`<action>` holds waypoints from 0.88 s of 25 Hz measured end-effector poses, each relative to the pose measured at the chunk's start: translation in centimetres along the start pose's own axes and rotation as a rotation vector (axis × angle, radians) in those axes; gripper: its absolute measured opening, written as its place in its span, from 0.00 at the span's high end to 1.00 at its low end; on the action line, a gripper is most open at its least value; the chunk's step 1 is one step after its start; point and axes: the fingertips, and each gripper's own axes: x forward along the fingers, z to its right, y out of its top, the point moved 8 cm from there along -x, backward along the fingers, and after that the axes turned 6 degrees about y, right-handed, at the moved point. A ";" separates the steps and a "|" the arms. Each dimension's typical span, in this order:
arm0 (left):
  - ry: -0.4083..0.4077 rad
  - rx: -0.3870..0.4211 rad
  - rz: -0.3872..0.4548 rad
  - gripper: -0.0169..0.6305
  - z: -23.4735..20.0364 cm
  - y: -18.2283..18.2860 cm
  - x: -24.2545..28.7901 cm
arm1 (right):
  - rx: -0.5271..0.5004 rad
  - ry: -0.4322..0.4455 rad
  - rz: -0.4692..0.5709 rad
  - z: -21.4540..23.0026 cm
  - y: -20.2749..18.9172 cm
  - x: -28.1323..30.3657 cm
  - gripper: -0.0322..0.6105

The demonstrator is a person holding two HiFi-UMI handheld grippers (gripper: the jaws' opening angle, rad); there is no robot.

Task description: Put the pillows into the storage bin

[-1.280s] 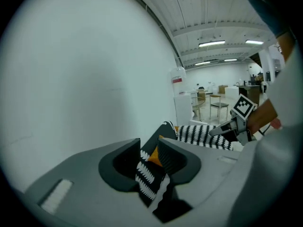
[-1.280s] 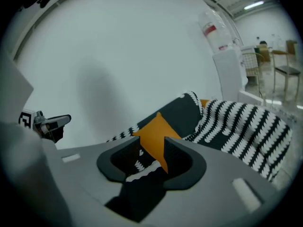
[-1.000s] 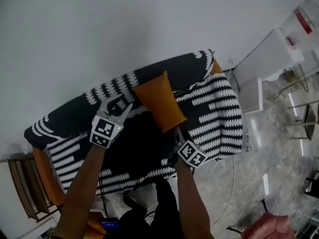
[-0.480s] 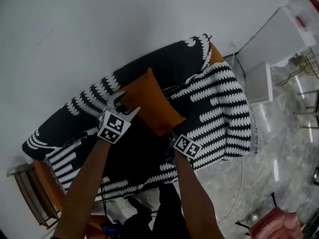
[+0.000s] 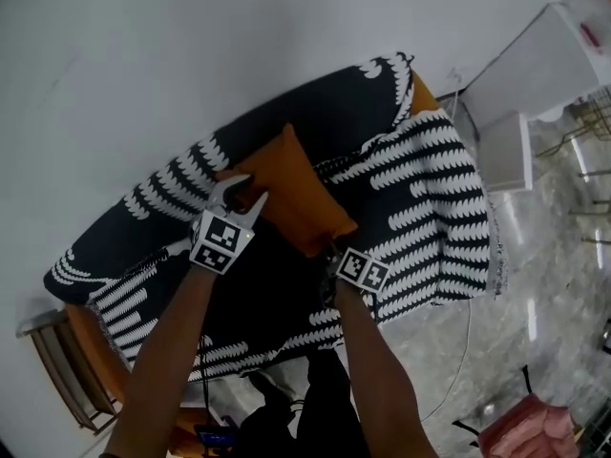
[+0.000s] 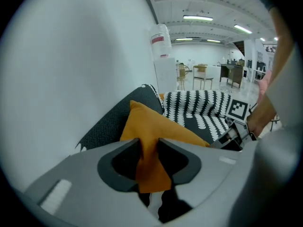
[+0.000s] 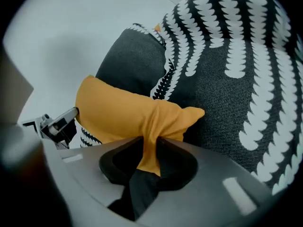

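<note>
One orange pillow (image 5: 291, 187), long axis running left gripper (image 5: 237, 192) to right gripper (image 5: 331, 249), is clamped by both, jaws just closing

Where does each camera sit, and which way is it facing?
Head view: on the person's head, looking steeply down at sofa and orange pillow; arms, left gripper, right gripper show.
Left gripper view: on that gripper, looking along its jaws, which have just been closing on a pillow corner.
Right gripper view: likewise, jaws just closing on another corner, facing the sofa back.
Both gripper views share the pillow and each other's gripper.
</note>
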 end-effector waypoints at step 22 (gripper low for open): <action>0.408 -0.379 0.068 0.97 -9.0 -7.9 -24.3 | -0.730 0.100 -0.033 -24.2 0.3 -1.1 0.92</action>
